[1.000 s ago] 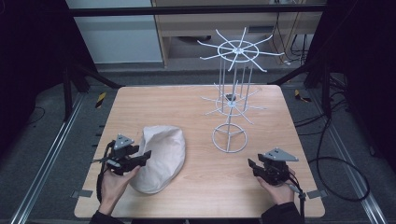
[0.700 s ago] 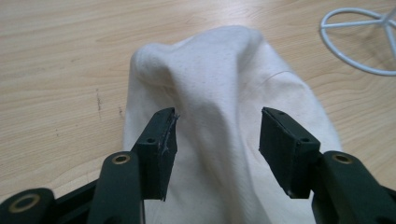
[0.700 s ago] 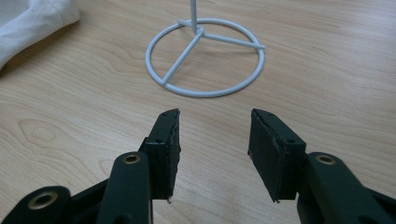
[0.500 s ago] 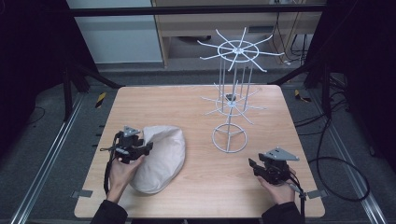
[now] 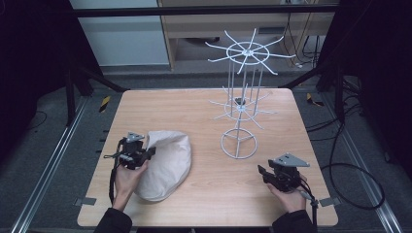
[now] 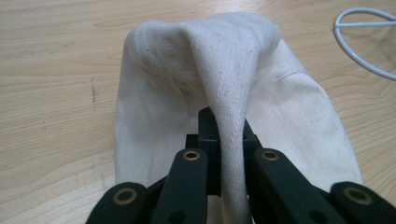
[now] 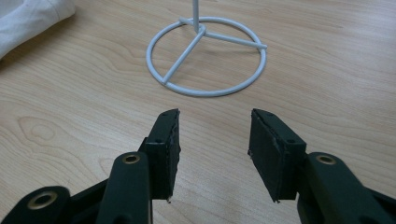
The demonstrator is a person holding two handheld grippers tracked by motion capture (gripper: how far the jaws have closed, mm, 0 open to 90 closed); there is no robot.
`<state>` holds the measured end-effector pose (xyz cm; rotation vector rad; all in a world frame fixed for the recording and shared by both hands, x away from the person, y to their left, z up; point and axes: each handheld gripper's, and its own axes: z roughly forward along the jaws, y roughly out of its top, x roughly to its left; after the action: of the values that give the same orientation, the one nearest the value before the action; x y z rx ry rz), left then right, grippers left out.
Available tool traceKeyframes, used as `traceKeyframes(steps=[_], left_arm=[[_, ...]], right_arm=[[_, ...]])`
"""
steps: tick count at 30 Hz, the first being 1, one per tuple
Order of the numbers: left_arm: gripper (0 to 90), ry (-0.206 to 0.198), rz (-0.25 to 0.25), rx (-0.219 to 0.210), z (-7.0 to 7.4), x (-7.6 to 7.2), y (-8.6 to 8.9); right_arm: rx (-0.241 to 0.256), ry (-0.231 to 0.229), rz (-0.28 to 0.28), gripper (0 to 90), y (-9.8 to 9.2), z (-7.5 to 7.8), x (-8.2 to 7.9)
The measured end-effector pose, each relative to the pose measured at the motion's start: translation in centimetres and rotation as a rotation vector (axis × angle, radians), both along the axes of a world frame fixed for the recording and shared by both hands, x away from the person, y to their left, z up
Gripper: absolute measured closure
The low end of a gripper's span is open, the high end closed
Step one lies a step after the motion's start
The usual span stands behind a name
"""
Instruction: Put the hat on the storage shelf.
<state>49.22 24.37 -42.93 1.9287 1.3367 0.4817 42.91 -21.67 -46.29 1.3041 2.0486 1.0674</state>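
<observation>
Wooden table (image 5: 204, 104): left tongs (image 6: 227, 140) pinching cream cloth bag (image 6: 233, 60)

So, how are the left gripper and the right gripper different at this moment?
The left gripper is shut on a fold of the cream cloth bag, while the right gripper is open and holds nothing. The left gripper sits at the bag's edge; the right gripper is over bare table, pointing at the ring base of the white wire rack. Both are black, held by hand and low by the table's near edge.

On the table (image 5: 204, 102), the cloth bag (image 5: 167, 162) lies left; the wire rack (image 5: 240, 116) stands right, farther back.
</observation>
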Motion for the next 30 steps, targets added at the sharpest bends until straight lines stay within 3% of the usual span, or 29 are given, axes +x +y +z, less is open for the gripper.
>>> traceKeyframes(steps=[7, 16, 30], left_arm=[[87.5, -0.043, -0.008, -0.052, 1.2, -1.1, 0.8], [87.6, -0.157, -0.035, -0.138, 4.1, -3.1, 1.6], [87.6, -0.319, -0.068, -0.225, 7.4, -5.7, 1.5]], right_arm=[[0.0, 0.001, -0.003, 53.1, 0.0, 0.0, 0.0], [0.003, -0.002, -0.004, 53.0, 0.0, 0.0, 0.0], [0.007, -0.016, -0.007, 53.2, -0.1, 0.1, -0.1]])
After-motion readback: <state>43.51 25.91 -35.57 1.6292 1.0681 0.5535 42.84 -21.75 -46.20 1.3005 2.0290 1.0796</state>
